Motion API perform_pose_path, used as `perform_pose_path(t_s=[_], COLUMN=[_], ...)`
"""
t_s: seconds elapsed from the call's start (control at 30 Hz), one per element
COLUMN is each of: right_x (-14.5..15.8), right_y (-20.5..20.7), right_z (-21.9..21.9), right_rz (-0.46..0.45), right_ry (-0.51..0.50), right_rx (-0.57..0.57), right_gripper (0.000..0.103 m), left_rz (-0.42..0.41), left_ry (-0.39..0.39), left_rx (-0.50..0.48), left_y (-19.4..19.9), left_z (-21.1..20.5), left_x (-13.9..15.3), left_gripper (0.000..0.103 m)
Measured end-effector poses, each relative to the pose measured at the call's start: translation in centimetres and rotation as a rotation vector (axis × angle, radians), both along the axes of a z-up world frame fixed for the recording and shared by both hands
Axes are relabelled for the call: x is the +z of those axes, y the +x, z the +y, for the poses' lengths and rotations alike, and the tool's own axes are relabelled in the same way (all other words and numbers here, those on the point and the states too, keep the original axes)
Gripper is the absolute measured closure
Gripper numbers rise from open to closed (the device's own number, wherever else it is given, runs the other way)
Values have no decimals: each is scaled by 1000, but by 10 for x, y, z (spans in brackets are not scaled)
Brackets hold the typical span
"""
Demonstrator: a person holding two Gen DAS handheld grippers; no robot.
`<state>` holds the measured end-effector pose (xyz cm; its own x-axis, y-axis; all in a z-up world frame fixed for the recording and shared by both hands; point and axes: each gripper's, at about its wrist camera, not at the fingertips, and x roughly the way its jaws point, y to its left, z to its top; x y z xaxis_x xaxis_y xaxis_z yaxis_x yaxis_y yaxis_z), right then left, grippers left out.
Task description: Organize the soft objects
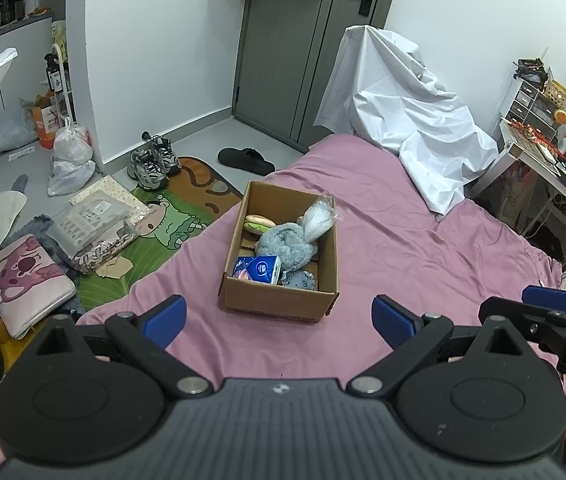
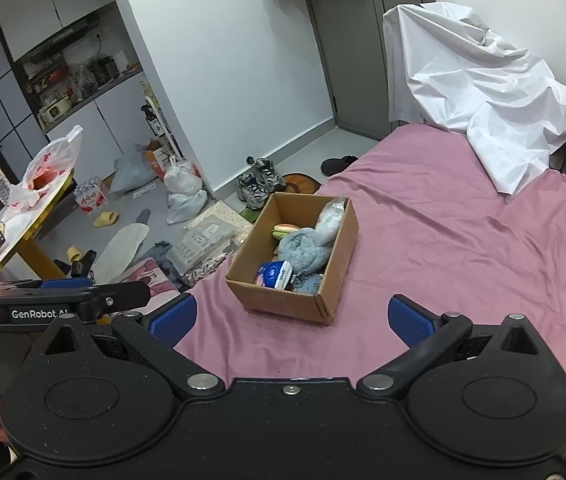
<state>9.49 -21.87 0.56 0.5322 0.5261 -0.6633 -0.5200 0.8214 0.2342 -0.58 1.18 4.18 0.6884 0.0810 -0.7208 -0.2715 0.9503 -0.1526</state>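
Note:
A cardboard box (image 1: 283, 300) (image 2: 279, 300) sits on the pink bedsheet (image 1: 403, 248) (image 2: 463, 248). Inside lie a grey-blue plush toy (image 1: 285, 240) (image 2: 303, 252), a burger-shaped plush (image 1: 258, 224) (image 2: 283, 230), a blue tissue pack (image 1: 257, 269) (image 2: 275, 274), a small grey plush (image 1: 299, 280) (image 2: 309, 284) and a clear bag of white stuffing (image 1: 317, 218) (image 2: 333, 216). My left gripper (image 1: 279, 320) hovers open just in front of the box, holding nothing. My right gripper (image 2: 293, 318) is open too, level with the box's near corner. The left tool shows at the right view's left edge.
A white sheet (image 1: 407, 120) (image 2: 483, 92) drapes over something at the bed's far end. On the floor to the left lie a cartoon rug (image 1: 171, 224), sneakers (image 1: 153, 162) (image 2: 259, 184), a black slipper (image 1: 247, 160), bags and a pink cushion (image 1: 23, 280). A desk (image 1: 555, 152) stands at the right.

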Motion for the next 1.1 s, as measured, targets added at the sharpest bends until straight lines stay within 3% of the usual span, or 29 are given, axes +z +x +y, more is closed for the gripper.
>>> perform_pose_path(t_s=[1.1], right_x=[-12], right_y=[-1], right_z=[5], right_rz=[26], right_ry=[-24], right_rx=[-30], right_gripper=[0], left_rz=[-6], left_ry=[-1], left_rx=[1], left_y=[-1], left_z=[-6], left_x=[-14], left_gripper=[5])
